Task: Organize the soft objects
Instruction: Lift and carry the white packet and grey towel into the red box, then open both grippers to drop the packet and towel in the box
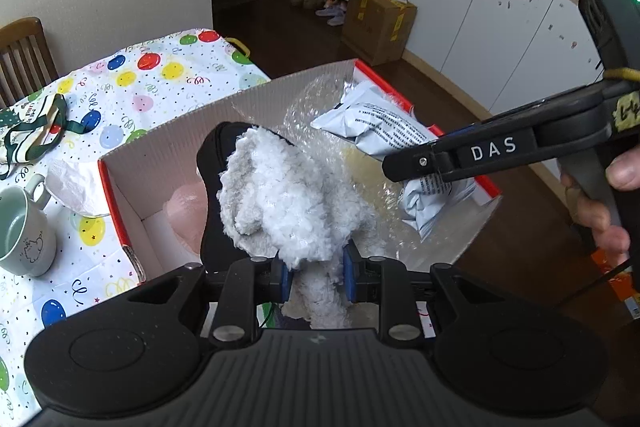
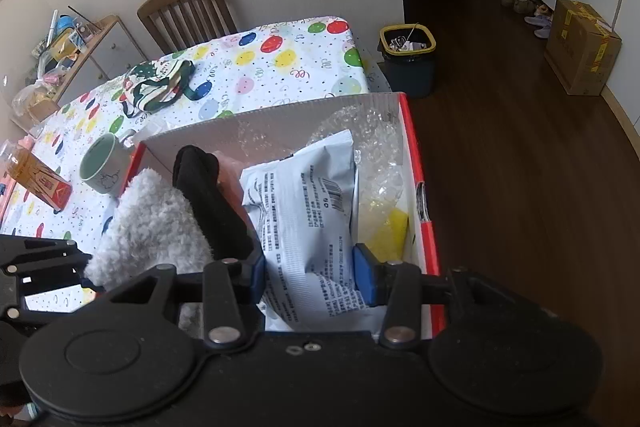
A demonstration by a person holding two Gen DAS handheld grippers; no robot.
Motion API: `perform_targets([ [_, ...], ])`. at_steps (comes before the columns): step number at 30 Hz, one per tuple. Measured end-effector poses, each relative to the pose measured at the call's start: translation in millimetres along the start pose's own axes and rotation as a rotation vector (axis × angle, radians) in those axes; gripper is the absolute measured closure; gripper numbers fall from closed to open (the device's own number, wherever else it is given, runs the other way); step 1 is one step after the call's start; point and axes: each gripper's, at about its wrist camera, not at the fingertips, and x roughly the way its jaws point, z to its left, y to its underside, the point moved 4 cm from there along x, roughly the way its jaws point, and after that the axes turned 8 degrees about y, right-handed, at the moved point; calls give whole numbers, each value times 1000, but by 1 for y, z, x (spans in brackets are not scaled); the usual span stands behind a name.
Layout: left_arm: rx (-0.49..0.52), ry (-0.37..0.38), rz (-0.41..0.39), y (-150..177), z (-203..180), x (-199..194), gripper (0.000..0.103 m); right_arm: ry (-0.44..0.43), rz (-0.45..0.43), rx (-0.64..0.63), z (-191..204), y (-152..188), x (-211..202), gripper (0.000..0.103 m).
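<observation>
My left gripper (image 1: pixel 316 277) is shut on a fluffy white slipper (image 1: pixel 280 203) with a black sole and holds it over the red-and-white cardboard box (image 1: pixel 176 143). The slipper also shows in the right wrist view (image 2: pixel 152 223). My right gripper (image 2: pixel 310 271) is open, its blue pads either side of a grey printed mailer bag (image 2: pixel 304 211) that lies in the box (image 2: pixel 412 163). In the left wrist view the right gripper (image 1: pixel 460 155) hovers over the bag (image 1: pixel 384 131). Bubble wrap (image 2: pixel 372 143), a yellow item (image 2: pixel 390 235) and something pink (image 1: pixel 188 211) lie in the box.
The box stands at the edge of a table with a balloon-print cloth (image 2: pixel 280 63). On it are a green mug (image 2: pixel 105 165), a green-and-white striped cloth item (image 2: pixel 156 87), an orange carton (image 2: pixel 38 179) and white paper (image 1: pixel 76 187). A bin (image 2: pixel 408 63) stands on the floor.
</observation>
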Motion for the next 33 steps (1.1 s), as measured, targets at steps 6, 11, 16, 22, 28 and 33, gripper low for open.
perform_targets([
  [6, -23, -1, 28, 0, 3, 17, 79, 16, 24, -22, 1, 2, 15, 59],
  [11, -52, 4, 59, 3, 5, 30, 79, 24, 41, -18, -2, 3, 23, 59],
  [16, -67, 8, 77, 4, 7, 37, 79, 27, 54, -16, -2, 3, 30, 58],
  [22, -71, 0, 88, 6, 8, 45, 79, 25, 63, -15, -3, 5, 35, 56],
  [28, -95, 11, 85, 6, 10, 44, 76, 18, 62, -15, -5, 5, 34, 49],
  [33, -85, 7, 79, 6, 9, 41, 75, 5, 42, -29, -5, 6, 26, 38],
])
